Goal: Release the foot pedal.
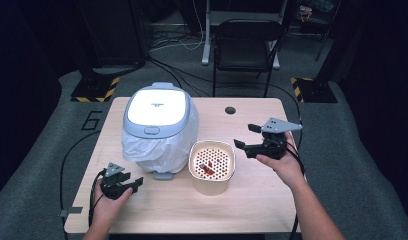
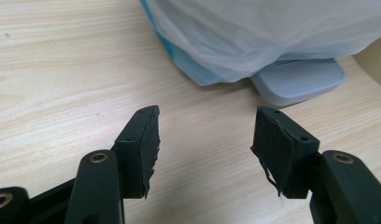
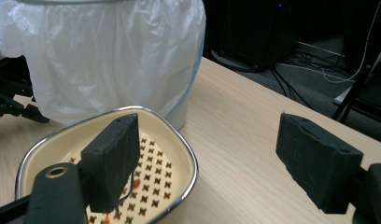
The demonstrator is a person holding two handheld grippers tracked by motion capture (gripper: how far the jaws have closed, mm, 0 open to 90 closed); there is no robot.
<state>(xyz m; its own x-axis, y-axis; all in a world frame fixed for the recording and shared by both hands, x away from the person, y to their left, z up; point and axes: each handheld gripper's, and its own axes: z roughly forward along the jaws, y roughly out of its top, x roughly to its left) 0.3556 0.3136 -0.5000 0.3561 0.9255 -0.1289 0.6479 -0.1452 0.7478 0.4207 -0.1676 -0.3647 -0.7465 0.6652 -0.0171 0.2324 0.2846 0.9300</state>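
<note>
A pedal bin point(image 1: 157, 107) with a white lid and a white plastic liner point(image 1: 142, 150) stands on the left half of the wooden table point(image 1: 252, 200). Right of it is a cream bowl point(image 1: 212, 186) with a perforated insert holding a few red bits point(image 1: 207, 168). My left gripper point(image 1: 134, 184) rests low on the table in front of the bin; its jaws stand open and bare point(image 2: 207, 123), pointing at the bin's grey pedal point(image 2: 298, 81). My right gripper point(image 1: 246, 136) hovers at the bowl's right side, open with nothing between its fingers point(image 3: 209, 135), one jaw over the bowl's rim point(image 3: 179, 135).
A round hole point(image 1: 230, 110) sits in the table near the far edge. A black chair point(image 1: 244, 47) and cables lie on the floor beyond. Bare wood stretches along the front edge and to the right of the bowl.
</note>
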